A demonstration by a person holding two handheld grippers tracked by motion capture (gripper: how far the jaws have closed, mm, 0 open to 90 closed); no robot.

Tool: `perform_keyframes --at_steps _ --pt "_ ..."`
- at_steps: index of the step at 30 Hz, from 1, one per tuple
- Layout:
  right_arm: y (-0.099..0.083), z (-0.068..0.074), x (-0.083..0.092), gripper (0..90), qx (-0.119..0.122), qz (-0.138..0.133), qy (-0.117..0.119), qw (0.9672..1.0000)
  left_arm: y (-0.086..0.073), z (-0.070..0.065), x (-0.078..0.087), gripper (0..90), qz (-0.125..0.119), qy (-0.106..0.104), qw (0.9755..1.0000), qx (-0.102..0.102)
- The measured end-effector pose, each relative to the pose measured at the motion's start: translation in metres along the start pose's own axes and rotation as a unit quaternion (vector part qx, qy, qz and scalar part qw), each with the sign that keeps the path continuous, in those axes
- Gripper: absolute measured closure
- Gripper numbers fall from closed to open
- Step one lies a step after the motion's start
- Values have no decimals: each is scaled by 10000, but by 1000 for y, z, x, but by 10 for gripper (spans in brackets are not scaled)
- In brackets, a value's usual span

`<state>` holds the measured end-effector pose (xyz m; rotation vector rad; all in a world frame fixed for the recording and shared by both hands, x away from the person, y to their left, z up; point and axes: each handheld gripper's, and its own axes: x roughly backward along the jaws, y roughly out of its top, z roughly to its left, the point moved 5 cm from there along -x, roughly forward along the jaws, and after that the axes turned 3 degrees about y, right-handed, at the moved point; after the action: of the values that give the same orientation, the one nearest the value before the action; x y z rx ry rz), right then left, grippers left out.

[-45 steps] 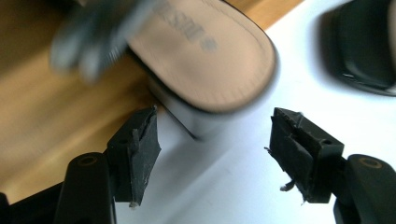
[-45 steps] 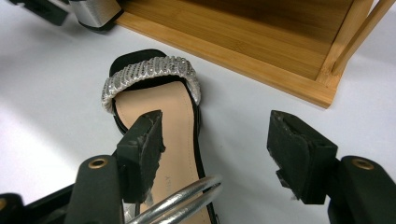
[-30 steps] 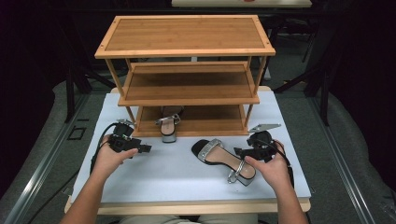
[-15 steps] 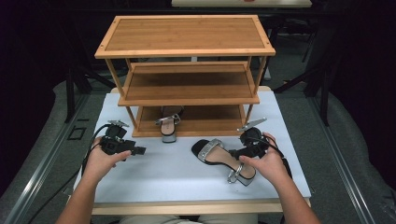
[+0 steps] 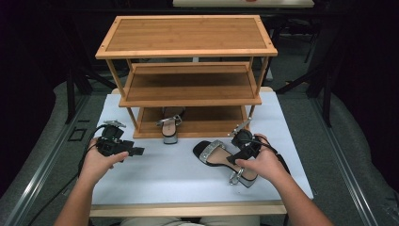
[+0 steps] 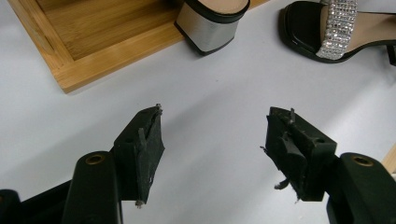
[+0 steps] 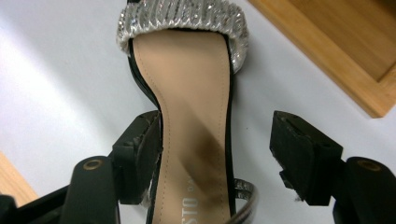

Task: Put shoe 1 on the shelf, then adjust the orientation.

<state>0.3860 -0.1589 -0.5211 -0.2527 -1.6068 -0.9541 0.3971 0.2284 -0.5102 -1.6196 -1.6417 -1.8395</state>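
On white table (image 5: 155,174), right tool (image 7: 217,149) now farther up sandal (image 5: 221,157), jaws just opened wider, straddling insole; left tool (image 6: 212,149) spread, empty; insole print "STO".

Both forearms come in from the near edge of the scene, bare and angled slightly inward. The left hand (image 5: 96,162) wraps the left gripper (image 5: 136,151) from behind, with the wrist straight and the gripper pointing level toward the right. Its jaws stand wide apart with nothing between them, and its cable loops back along the left forearm. The right hand (image 5: 263,162) covers the right gripper (image 5: 234,159) from above, pointing it left and downward. Its jaws have just been opening and now stand wide, the pads (image 7: 148,154) pressing on nothing.
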Motion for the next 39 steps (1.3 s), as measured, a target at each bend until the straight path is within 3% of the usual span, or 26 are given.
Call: perform_keyframes --at_steps 2,3,4,5,7,12,13,14,16,19,21,27,39 --pt "1 0 -3 335 6 150 -36 9999 0 0 -1 362 2 4 10000 12" --pt "2 1 -7 343 44 299 92 9995 0 0 -1 362 -2 7 10000 12" --pt "2 1 -7 343 44 299 92 9995 1 -1 -1 362 -10 9 10000 17" --pt "2 2 -11 351 131 512 168 9985 1 -1 -2 362 -26 -13 10000 32" --pt "2 3 -16 350 177 665 197 9974 2 -2 -2 362 -19 -11 10000 27" --pt "2 1 -22 356 208 966 109 9950 0 -1 -3 362 -18 -13 10000 38" --pt "2 2 -24 362 87 892 421 9951 0 -1 -2 362 -20 -13 10000 37" --pt "3 2 -25 367 63 910 535 9944 0 0 -2 362 -27 -15 10000 45" --pt "2 1 -26 369 106 1145 338 9928 0 0 -2 362 -35 -14 10000 63" --pt "2 5 -32 367 124 1422 436 9888 -1 1 -2 363 -25 -12 10000 57" --pt "1 4 -35 367 155 1533 350 9874 -1 1 -3 363 -31 -9 10000 69" --pt "-1 3 -41 386 79 1697 390 9847 -1 0 -5 363 12 -22 10000 63" --pt "-1 3 -43 411 -218 1721 416 9840 -1 0 -7 364 28 -29 10000 69"
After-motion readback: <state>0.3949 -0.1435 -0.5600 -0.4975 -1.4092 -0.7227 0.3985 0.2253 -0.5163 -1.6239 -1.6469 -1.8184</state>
